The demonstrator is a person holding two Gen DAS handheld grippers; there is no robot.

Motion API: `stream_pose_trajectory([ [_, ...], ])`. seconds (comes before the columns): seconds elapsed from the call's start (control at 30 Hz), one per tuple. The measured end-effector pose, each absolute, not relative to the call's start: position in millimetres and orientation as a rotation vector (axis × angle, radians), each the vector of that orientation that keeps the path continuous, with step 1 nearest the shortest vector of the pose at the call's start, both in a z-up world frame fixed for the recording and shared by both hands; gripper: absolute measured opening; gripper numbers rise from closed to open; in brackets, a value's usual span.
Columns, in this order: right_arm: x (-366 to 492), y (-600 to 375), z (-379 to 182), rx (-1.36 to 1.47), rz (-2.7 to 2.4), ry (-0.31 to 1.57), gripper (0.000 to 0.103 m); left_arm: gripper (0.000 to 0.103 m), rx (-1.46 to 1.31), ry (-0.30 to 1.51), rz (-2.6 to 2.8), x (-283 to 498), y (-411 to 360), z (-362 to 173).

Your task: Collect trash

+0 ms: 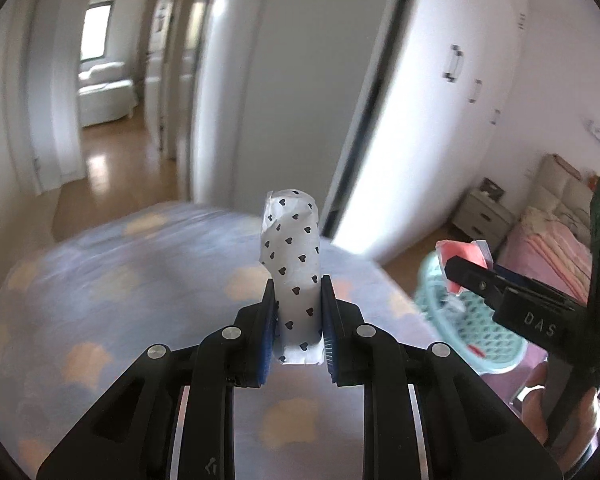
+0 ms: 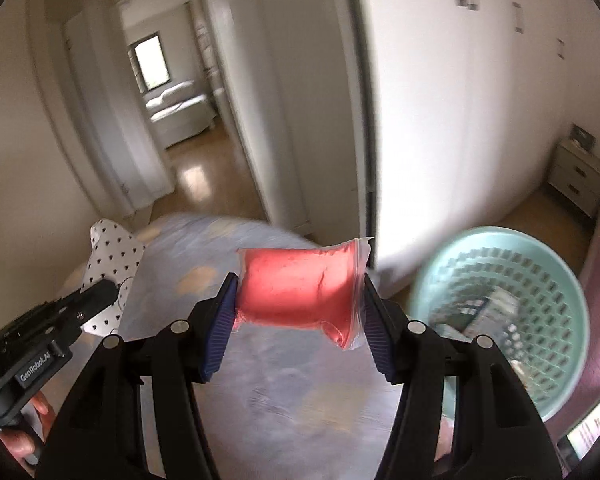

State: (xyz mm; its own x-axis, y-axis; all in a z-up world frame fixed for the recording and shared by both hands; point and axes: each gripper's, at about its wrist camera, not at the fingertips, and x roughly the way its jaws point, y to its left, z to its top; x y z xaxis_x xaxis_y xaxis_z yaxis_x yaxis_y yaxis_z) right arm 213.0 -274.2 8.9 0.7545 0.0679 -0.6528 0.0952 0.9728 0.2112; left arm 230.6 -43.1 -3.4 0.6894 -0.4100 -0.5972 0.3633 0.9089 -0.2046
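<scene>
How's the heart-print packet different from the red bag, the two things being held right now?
The packet is opaque white with small black hearts; the red bag is clear plastic showing red filling. The packet stands on end in the left gripper, sticking up past the fingers, while the bag lies crosswise in the right gripper. The packet is narrower. Both are gripped, lifted above the bed.

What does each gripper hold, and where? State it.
Left gripper: white heart-printed paper packet, clamped near its lower end. Right gripper: clear pouch of red filling, clamped across its two ends.
</scene>
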Motion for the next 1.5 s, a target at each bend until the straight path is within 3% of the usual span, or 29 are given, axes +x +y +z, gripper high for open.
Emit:
stream_pose_trajectory([
  [0.3, 171.3, -380.0, 14.1, 0.348, -0.181, 0.690, 0.055, 0.019, 0.029, 0.691, -0.613, 213.6, -161.0, -5.4],
  [0.7, 144.5, -476.1, -28.6, 0.499, -0.368, 0.753, 0.055, 0.019, 0.140, 0.803, -0.731, 220.7, -278.5, -55.1],
  [0.87, 146.4, -493.5, -43.1, 0.501, -0.412, 0.786, 0.059, 0.042, 0.162, 0.817, -0.733, 230.3, -293.7, -68.4],
  [1.0, 148.3, -500.3, -49.5, 0.515, -0.421, 0.794, 0.059, 0.048, 0.131, 0.825, -0.738, 235.2, -293.0, -68.7],
  [1.07, 147.9, -501.0, -50.7, 0.518, -0.425, 0.794, 0.061, 0.059, 0.120, 0.816, -0.733, 235.5, -287.2, -66.7],
  [1.2, 145.0, -493.9, -45.2, 0.526, -0.419, 0.792, 0.061, 0.061, 0.103, 0.800, -0.721, 230.3, -269.3, -59.8],
  [1.33, 142.1, -474.8, -35.4, 0.489, -0.389, 0.786, 0.061, 0.072, 0.071, 0.759, -0.686, 218.6, -246.3, -50.0],
  [1.5, 138.4, -438.4, -24.1, 0.401, -0.370, 0.771, 0.061, 0.072, 0.043, 0.723, -0.639, 202.2, -209.5, -39.2],
])
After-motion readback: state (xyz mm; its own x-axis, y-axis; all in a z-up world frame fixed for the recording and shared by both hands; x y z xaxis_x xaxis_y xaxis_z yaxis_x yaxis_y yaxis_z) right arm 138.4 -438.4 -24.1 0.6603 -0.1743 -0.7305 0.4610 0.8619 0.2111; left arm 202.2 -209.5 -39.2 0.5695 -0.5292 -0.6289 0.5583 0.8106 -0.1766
